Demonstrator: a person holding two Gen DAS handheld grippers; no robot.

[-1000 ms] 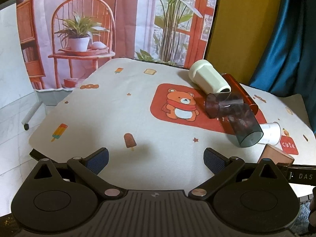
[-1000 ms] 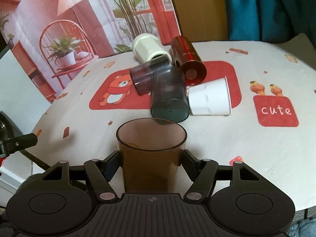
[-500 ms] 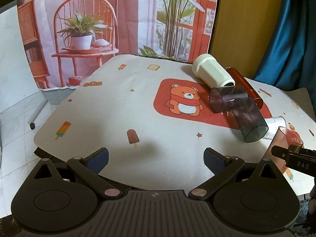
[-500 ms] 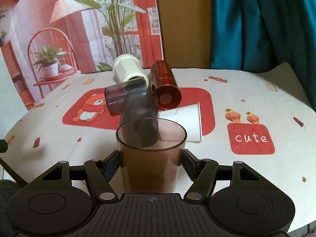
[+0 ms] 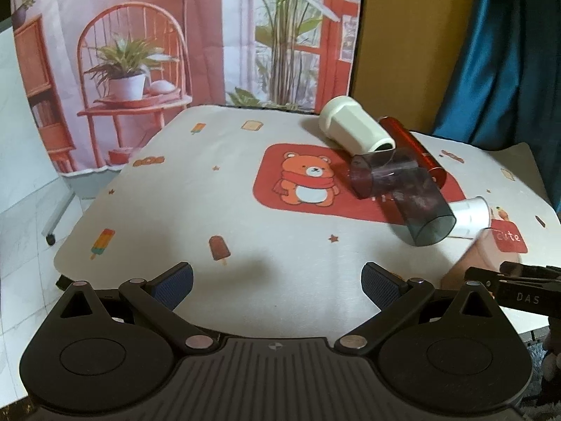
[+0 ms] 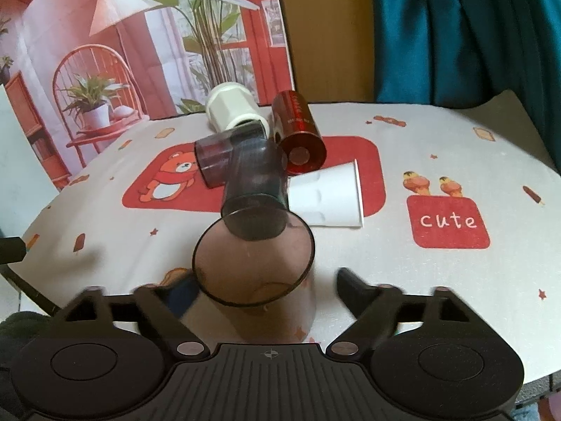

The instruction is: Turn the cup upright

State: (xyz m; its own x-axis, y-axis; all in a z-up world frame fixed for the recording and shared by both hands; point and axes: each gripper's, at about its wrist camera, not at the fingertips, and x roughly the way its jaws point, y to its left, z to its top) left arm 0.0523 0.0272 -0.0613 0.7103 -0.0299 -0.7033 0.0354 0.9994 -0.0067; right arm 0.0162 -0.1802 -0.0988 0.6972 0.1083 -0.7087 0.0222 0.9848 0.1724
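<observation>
Upright now, translucent brown cup (image 6: 254, 273)

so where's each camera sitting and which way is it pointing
Left wrist: on the left gripper, low at the table's near edge, facing the tipped cup pile; its open fingers show, and the right gripper's tip at right.
Right wrist: on the right gripper, facing the brown cup standing upright between its opened, blurred fingers.
Shared: the grey cup.

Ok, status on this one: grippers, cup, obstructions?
Left gripper open, idle. Right gripper open, blurred, straddling upright brown cup. Five tipped cups piled just behind.
</observation>
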